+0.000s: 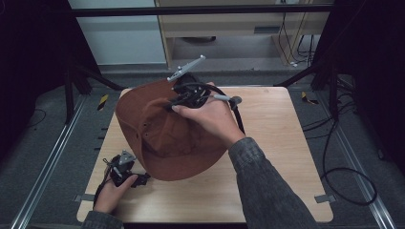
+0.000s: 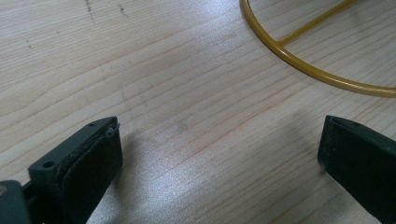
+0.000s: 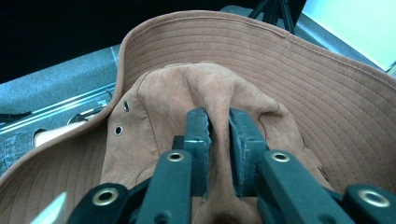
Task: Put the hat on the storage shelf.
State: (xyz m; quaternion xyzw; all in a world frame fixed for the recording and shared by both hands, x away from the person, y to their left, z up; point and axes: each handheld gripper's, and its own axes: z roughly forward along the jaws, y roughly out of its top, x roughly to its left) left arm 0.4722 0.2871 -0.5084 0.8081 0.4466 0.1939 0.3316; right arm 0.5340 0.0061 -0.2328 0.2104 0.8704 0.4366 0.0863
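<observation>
High view: my right gripper (image 1: 179,102) sits at centre frame, clamped on a fold of the hat (image 1: 162,138), which it holds tilted above the middle of the table (image 1: 277,157). Right gripper view confirms the grasp: both jaws pinch a ridge of the crown (image 3: 217,93) at centre frame, so the brim (image 3: 327,93) hangs free around it. My left gripper (image 1: 139,179) rests at lower left of the high view, jaws spread and holding nothing, kept low, presumably ready to assist. Left gripper view shows a yellow wire ring (image 2: 299,63) lying on the table at upper right, apart from the jaws.
</observation>
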